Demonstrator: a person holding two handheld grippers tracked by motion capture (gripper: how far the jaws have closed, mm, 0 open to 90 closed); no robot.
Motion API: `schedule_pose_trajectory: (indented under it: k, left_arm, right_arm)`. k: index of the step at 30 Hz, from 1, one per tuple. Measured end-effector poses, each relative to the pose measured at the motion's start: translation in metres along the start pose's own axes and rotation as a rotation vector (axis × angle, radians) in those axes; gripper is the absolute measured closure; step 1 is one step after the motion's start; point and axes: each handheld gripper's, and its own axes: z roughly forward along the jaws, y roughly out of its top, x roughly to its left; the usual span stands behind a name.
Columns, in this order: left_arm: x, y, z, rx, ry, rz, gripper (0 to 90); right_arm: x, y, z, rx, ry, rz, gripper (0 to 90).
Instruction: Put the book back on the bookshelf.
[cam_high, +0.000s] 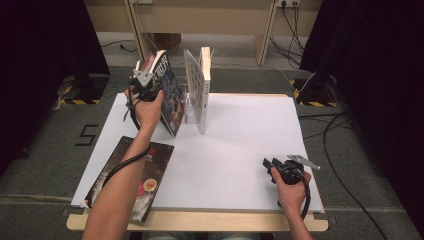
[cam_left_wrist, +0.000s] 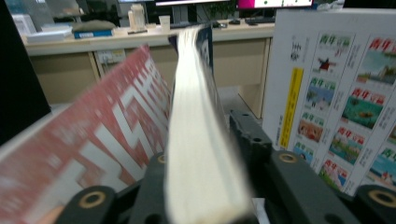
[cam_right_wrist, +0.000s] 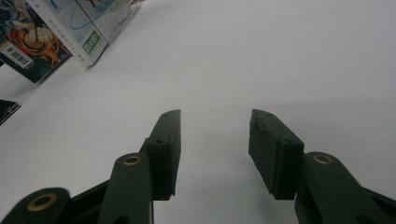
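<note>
Nearest you runs the bare wooden edge of the table (cam_high: 200, 221), with a white sheet (cam_high: 240, 150) laid over most of the top. At your left forearm a dark-covered book (cam_high: 137, 182) lies flat, hanging partly off the sheet onto the wood.

Your right gripper (cam_high: 268, 164) rests low on the white sheet at the near right, its jaws spread wide with nothing between them; in the right gripper view (cam_right_wrist: 215, 135) you see only plain white surface in the gap.

Farther in, your left gripper (cam_high: 145, 80) is raised at the top edge of a book (cam_high: 167, 95) that stands tilted on the sheet, leaning toward a white book (cam_high: 204, 90) held upright in a clear stand just beside it. In the left gripper view the book's page block (cam_left_wrist: 201, 154) sits between your jaws, which are parted a little; whether the pads press on it you cannot tell.

Beyond the table lie grey carpet, trailing cables, black curtains on both sides and a pale wooden desk at the back.
</note>
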Motion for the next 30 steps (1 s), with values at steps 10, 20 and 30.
schedule_pose_trajectory:
  k: [10,20,30]
  left_arm:
    - [0.01,0.017,-0.015,-0.054,-0.026,-0.038,59.7]
    - [0.028,0.031,-0.033,-0.083,-0.049,-0.1,52.8]
    - [0.047,0.03,-0.057,-0.081,-0.063,-0.173,44.1]
  right_arm:
    - [0.001,-0.001,0.0,0.005,0.001,0.008,54.7]
    - [0.0,-0.001,0.001,0.011,-0.003,0.016,54.5]
    - [0.0,-0.001,0.001,0.011,-0.003,0.019,54.3]
